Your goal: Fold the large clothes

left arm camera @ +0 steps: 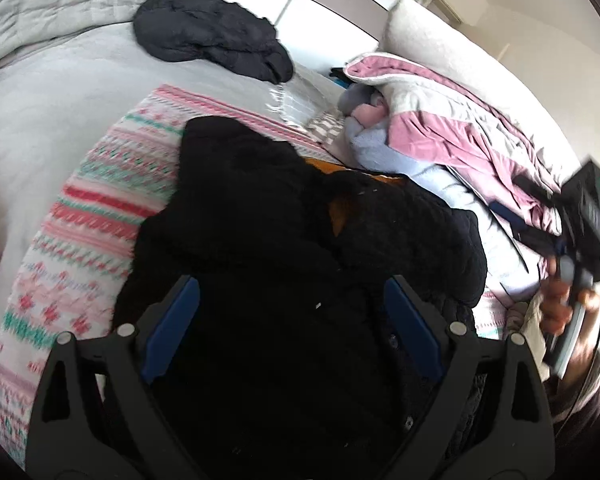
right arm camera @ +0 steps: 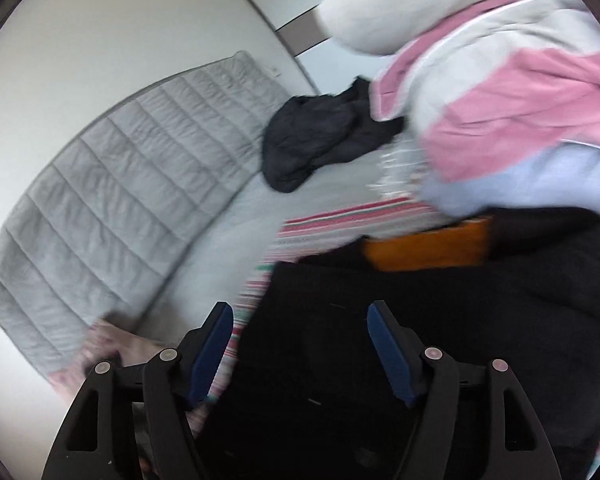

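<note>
The work looked barely begun, as far as these views allowed a judgement; the black garment (left arm camera: 284, 216) lay rumpled on the patterned blanket (left arm camera: 100, 208) spread over the bed (left arm camera: 48, 92), heaped in thick folds rather than squared up, with a strip of orange lining (right arm camera: 428, 248) showing at its far side; no neat fold could be made out in it. Further clothes waited their turn; a pink and grey jacket (left arm camera: 452, 120) sprawled over a pale blue fleece (left arm camera: 384, 148) to the right, and a second dark garment (left arm camera: 212, 32) sat crumpled well apart near the far side of the bed, beside a grey quilted cover (right arm camera: 120, 160); so most of the task seemed left to do.

The left gripper (left arm camera: 292, 312) hung low over the near part of the black garment with its jaws spread wide; the dark cloth filled the gap between them, yet neither blue pad visibly pressed on it, so it read as released; whether the fingers brushed the cloth could not be told. The right gripper (right arm camera: 300, 344) was likewise parted, its jaws standing apart above the left edge of the black garment where that met the striped blanket; nothing was pinched between its pads, and blur hid any contact. In the left view the person's hand (left arm camera: 560, 304) grasped the right tool at the frame's edge.
</note>
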